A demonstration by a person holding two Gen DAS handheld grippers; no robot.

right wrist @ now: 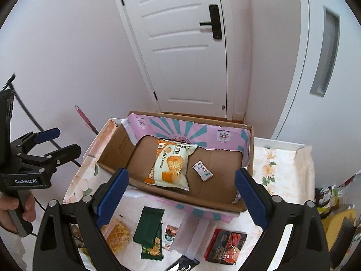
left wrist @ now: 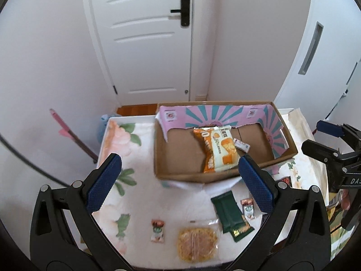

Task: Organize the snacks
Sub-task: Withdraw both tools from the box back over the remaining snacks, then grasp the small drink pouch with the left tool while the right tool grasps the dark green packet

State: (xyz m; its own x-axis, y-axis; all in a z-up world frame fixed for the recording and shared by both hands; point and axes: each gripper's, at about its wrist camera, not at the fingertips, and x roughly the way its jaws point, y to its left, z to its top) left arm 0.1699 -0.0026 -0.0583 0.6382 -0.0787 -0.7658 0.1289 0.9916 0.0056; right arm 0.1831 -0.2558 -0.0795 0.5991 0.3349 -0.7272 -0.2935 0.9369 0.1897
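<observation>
Both grippers hover with fingers spread wide and empty, the left gripper (left wrist: 178, 171) and right gripper (right wrist: 181, 185) near the cardboard box (left wrist: 180, 177). Inside lie an orange cake packet (right wrist: 170, 164) and a small white sachet (right wrist: 202, 167). Two green wafer packs (left wrist: 231, 215), a clear-wrapped yellow snack (left wrist: 196, 244) and a red packet (right wrist: 225, 246) lie on the floral cloth (left wrist: 135, 194) nearer the camera.

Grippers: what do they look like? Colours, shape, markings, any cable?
Both match: black plastic linkage frames with silver pivot pins and long fingers faced with textured blue pads. The left gripper carries white "GenRobot.AI" lettering and a grey handle held in a bare hand. The right gripper shows white letters "DAS", cut off. No cable can be made out on either.
</observation>
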